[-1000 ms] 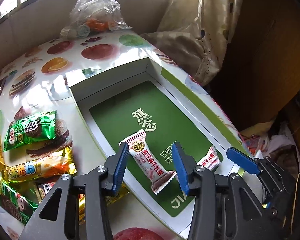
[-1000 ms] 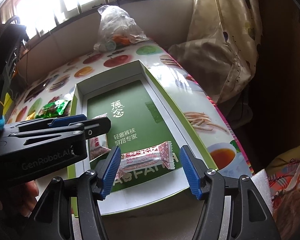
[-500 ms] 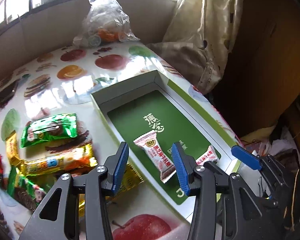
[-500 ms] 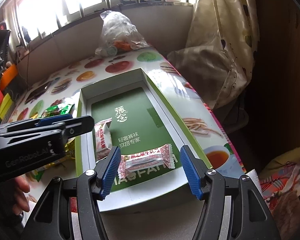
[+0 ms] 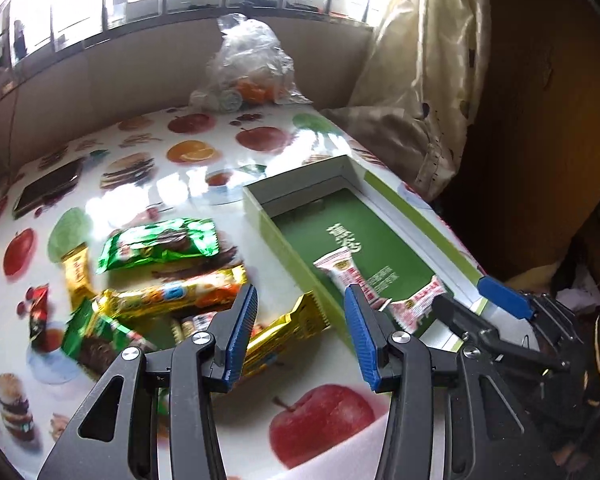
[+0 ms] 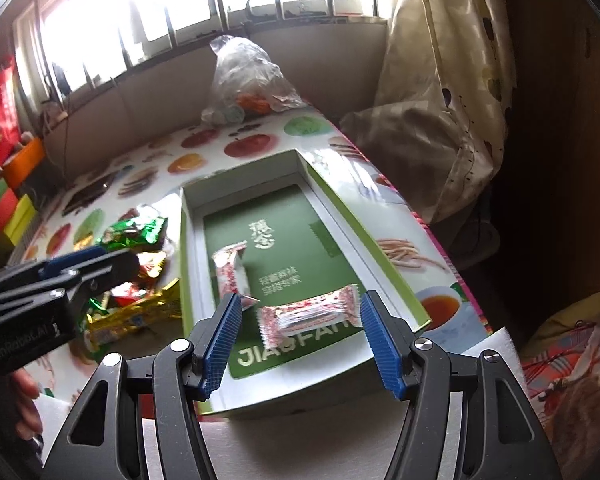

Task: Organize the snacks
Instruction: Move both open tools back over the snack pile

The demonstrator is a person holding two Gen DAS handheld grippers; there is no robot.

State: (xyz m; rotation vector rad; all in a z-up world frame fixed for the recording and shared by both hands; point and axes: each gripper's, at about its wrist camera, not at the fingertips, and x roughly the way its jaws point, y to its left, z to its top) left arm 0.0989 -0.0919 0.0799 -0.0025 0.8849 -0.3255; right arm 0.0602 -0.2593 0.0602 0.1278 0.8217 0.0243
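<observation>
Since the earlier frame we see the left gripper pulled up and away from the box; its view now takes in more of the loose snack pile to the left, and its tips sit over the tablecloth beside the box's left wall instead of over the candy. Right gripper lifted slightly, same framing. We read both grippers as empty: left jaws partly apart with nothing between them, right jaws wide apart, hanging over the near candy without touching it. Two red-white candies lie inside the box on its green floor: the far candy by the left wall, the near one crosswise at the front end, corners almost meeting. Outside, left of the box: green pack, orange bar, gold bar just beside the box wall, more wrappers blurred. Plastic bag at the table's far end. Curtain to the right.
</observation>
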